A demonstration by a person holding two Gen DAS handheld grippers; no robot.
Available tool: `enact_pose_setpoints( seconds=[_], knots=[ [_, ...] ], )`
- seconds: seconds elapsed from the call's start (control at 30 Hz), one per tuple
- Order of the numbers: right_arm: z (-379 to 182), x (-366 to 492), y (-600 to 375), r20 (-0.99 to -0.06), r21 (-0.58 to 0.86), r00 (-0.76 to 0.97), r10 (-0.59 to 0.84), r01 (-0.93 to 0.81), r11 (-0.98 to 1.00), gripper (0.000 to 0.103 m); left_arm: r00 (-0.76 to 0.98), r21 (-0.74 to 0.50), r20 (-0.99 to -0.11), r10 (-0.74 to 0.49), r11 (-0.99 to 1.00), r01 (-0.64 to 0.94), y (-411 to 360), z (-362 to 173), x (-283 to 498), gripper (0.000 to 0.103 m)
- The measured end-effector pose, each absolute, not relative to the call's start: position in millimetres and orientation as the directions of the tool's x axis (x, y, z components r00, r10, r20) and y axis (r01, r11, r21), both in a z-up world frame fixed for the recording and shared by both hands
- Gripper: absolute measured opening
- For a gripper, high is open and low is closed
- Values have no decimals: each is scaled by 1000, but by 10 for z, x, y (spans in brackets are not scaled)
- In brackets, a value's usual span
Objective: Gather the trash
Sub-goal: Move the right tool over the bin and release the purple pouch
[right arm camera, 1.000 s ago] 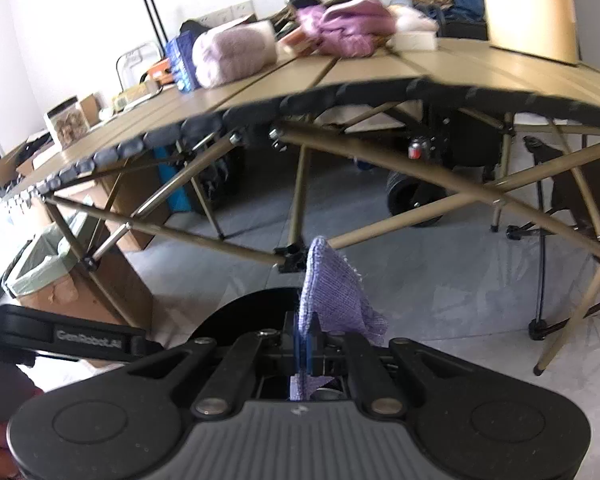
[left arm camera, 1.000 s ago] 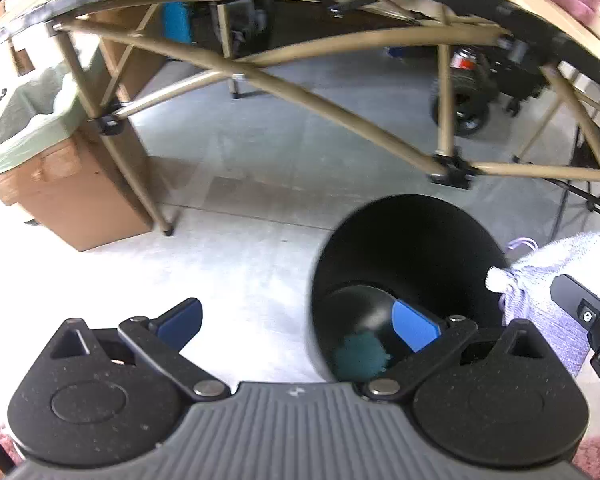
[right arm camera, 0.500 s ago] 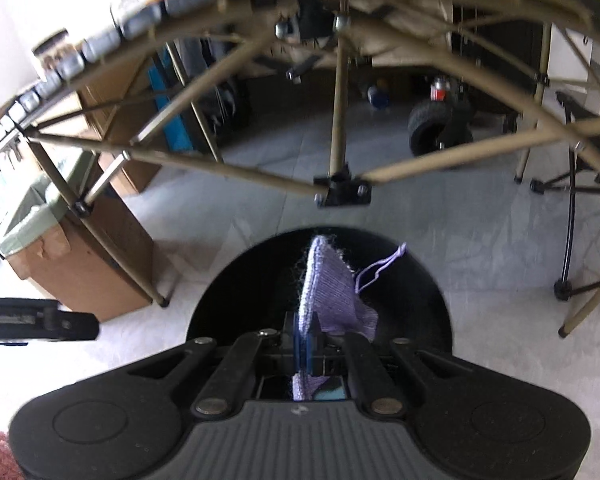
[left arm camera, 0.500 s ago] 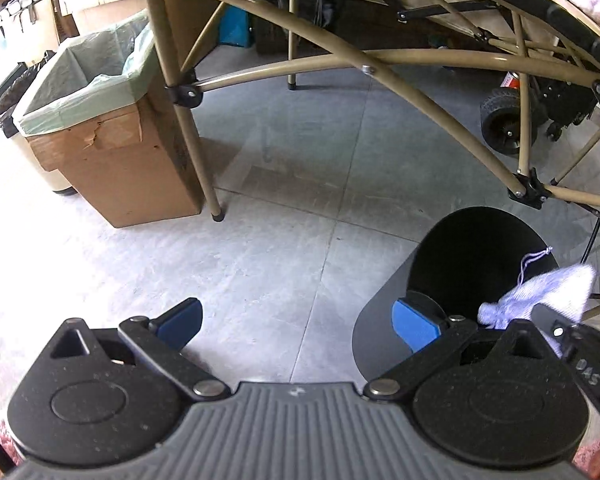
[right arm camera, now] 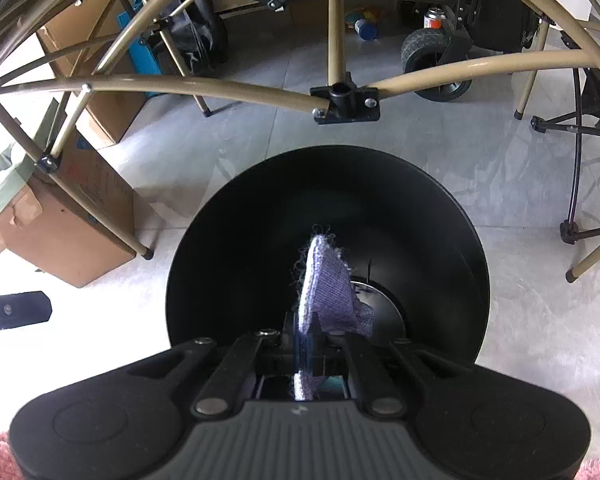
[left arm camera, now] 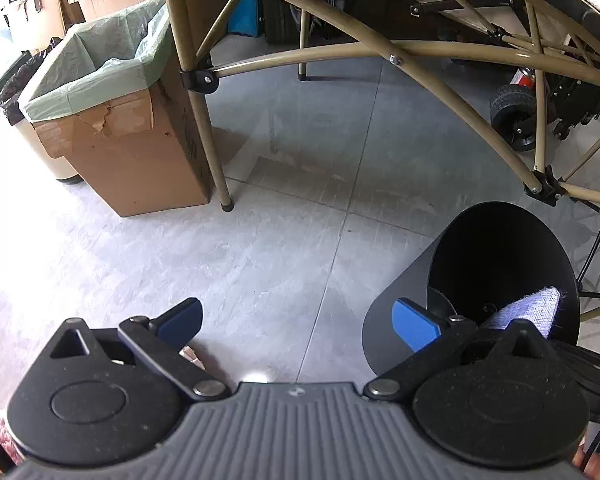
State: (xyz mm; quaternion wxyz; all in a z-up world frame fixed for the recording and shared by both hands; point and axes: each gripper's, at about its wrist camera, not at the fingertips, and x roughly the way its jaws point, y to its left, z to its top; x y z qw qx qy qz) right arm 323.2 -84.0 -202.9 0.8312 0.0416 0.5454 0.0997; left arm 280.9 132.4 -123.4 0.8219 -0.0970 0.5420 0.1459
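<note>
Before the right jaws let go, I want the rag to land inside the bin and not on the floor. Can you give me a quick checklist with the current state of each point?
1. Purple rag clamped in right gripper: ok.
2. Rag over the mouth of the black bin: ok.
3. Bin upright on the floor: ok.
4. Left gripper open and holding nothing: ok.
5. Left gripper clear of the bin mouth: ok, it sits beside the rim.
6. Room left in the bin: cannot tell how much; its bottom shows only partly.
</note>
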Motion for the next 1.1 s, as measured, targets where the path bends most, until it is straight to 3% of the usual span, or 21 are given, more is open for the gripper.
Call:
enact_pose_setpoints(
  seconds=[0.2, 0.27, 0.3, 0.37, 0.4, 0.43, 0.5, 0.6, 1.1],
  knots=[
    [-2041, 3242, -823, -902, 184, 373, 217, -122, 975, 4, 370, 0, -919, 135, 939, -343, 1317, -1236, 2809, 103],
    [-2029, 3249, -826, -904, 180, 370, 213, -120, 976, 11, 370, -1, -919, 134, 939, -343, 1316, -1236, 2809, 103],
    [-2029, 3255, -814, -907, 171, 369, 203, -118, 978, 18, 370, 0, -919, 135, 939, -343, 1316, -1236, 2809, 103],
    [-2031, 3267, -797, -916, 156, 355, 185, -109, 982, 48, 369, 0, -919, 134, 939, -343, 1316, -1236, 2810, 103],
    [-2036, 3271, -787, -921, 142, 351, 170, -105, 984, 72, 369, 0, -919, 135, 939, -343, 1316, -1236, 2809, 103],
    [-2031, 3270, -776, -922, 129, 352, 159, -106, 986, 86, 370, 0, -919, 135, 939, -343, 1316, -1235, 2809, 103],
    [-2019, 3268, -762, -922, 119, 357, 153, -115, 986, 87, 370, -1, -919, 134, 940, -342, 1317, -1235, 2809, 103],
    [-2017, 3260, -745, -923, 104, 358, 143, -128, 986, 99, 370, 1, -919, 135, 940, -340, 1309, -1240, 2808, 103],
    [-2008, 3236, -762, -925, 103, 352, 143, -130, 986, 103, 371, 1, -919, 135, 940, -340, 1302, -1233, 2802, 103]
  ],
)
